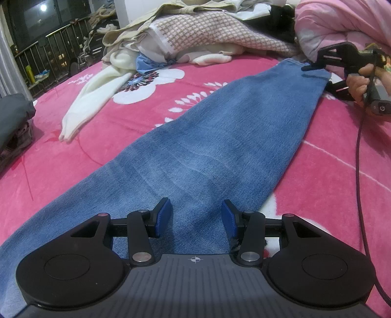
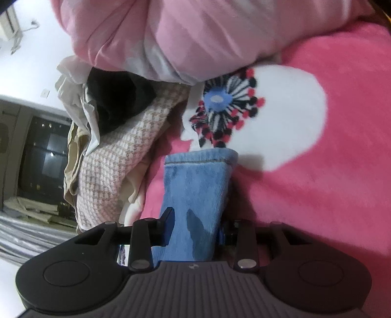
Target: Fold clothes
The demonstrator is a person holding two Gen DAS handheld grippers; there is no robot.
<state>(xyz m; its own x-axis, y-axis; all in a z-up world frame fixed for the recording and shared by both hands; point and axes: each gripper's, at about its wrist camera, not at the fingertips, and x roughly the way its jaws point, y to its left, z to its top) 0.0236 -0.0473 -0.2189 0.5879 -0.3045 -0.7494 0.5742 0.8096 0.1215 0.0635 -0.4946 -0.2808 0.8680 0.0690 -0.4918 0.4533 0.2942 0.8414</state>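
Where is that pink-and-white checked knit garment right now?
In the left wrist view, the pink-and-white checked knit garment tops the clothes pile at the bed's far end, beyond the blue jeans, left of the pink duvet.

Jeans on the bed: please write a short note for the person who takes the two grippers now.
Left gripper: open, over the wide end of the jeans, nothing pinched.
Right gripper: at the hem end, cloth between its fingers; grip not clear.
Jeans lie flat and long on the pink blanket.
Done: jeans laid out straight. Left: fold them, then the unfolded clothes pile behind.
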